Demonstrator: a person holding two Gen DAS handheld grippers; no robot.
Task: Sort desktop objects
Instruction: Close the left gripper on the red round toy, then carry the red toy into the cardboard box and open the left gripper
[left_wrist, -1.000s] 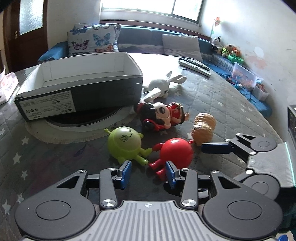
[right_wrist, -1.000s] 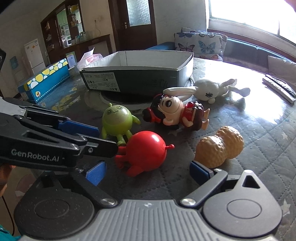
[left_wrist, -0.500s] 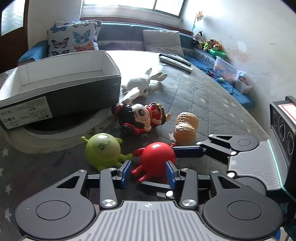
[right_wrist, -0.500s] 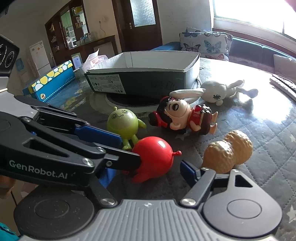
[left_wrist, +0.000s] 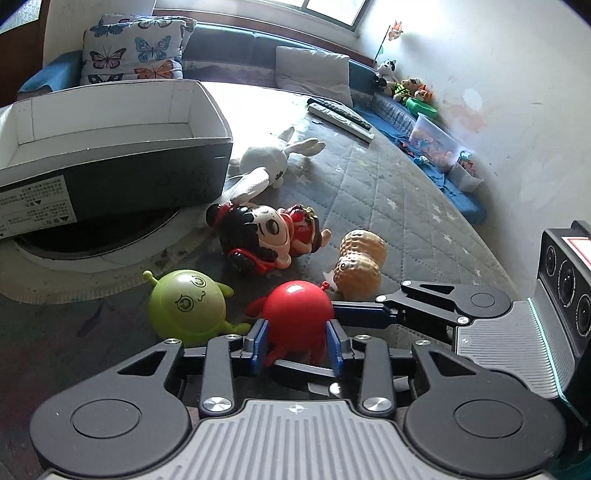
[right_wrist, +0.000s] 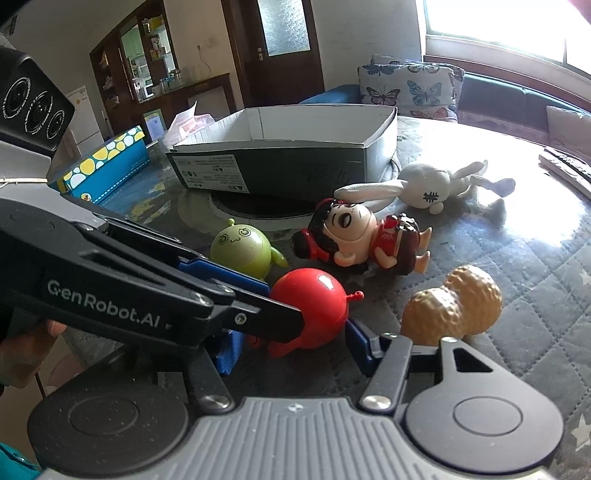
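Observation:
A round red toy (left_wrist: 299, 314) sits on the grey quilted table between the two blue pads of my left gripper (left_wrist: 297, 345); the jaws are still open around it, with slight gaps. It also shows in the right wrist view (right_wrist: 314, 306). My right gripper (right_wrist: 295, 349) is open, just right of the red toy, with the left gripper's arm crossing in front. A green alien toy (left_wrist: 186, 304), a doll figure (left_wrist: 266, 234), a peanut toy (left_wrist: 358, 264) and a white plush rabbit (left_wrist: 266, 162) lie around.
An open cardboard box (left_wrist: 110, 155) stands at the back left on a round white mat (left_wrist: 92, 258). Remote controls (left_wrist: 340, 116) lie far back. A blue dotted box (right_wrist: 107, 166) shows at the table's left in the right wrist view.
My left gripper has moved right and forward from the green toy, so the red toy now sits between its pads. The right gripper has shifted closer to the red toy.

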